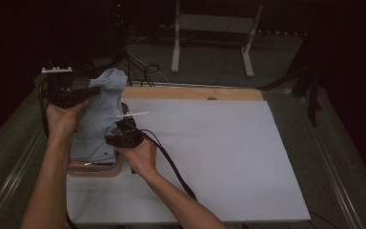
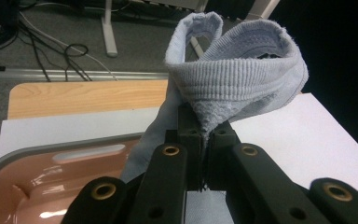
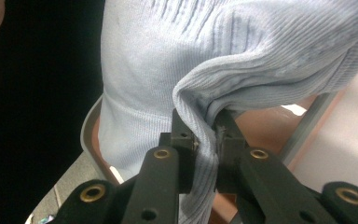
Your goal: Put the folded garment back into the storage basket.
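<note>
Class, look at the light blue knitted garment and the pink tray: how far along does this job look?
Done: both grippers are clamped on the light blue garment, the left gripper at its ribbed edge, the right gripper on a fold. In hand: it hangs lifted above the pink tray. Left: probably laying it out on the white sheet.

pale blue ribbed garment (image 1: pixel 100 114), lifted, bunched

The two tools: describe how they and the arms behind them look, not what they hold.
Both the left tool and right tool are black, with two jaws on linkage arms set with brass-coloured pivots. Each carries a white plate on top and trails a black cable. The forearms are bare, no sleeves in view.
</note>
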A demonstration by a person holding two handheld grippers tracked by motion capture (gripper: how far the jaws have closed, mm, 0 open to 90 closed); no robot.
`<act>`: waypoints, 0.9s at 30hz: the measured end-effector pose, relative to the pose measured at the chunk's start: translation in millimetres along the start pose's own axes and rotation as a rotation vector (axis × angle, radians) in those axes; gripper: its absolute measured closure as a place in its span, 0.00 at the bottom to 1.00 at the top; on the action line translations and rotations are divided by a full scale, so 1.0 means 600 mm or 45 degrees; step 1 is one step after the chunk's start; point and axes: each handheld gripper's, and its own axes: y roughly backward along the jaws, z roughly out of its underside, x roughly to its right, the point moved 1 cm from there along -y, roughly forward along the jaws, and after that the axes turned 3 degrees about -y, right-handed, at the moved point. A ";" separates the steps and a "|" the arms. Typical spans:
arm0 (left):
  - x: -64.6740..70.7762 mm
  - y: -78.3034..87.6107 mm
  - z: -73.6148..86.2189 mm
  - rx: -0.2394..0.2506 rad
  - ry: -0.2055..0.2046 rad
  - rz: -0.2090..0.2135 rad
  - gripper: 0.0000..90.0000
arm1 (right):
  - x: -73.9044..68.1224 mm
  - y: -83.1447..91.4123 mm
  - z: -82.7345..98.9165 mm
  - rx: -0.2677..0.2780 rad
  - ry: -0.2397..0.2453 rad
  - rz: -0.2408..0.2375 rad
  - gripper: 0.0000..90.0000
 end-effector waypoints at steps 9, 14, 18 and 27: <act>-0.010 0.005 0.006 0.002 0.013 -0.007 0.98 | -0.006 -0.013 0.004 0.002 0.023 0.025 0.91; -0.013 0.006 0.009 -0.003 0.015 -0.012 0.98 | -0.005 -0.019 0.008 -0.008 0.035 0.040 0.91; -0.014 0.006 0.011 -0.005 0.018 -0.012 0.98 | -0.002 -0.023 0.009 -0.019 0.040 0.053 0.91; -0.018 0.005 0.017 -0.014 0.014 -0.017 0.98 | -0.005 -0.032 0.016 -0.019 0.054 0.086 0.91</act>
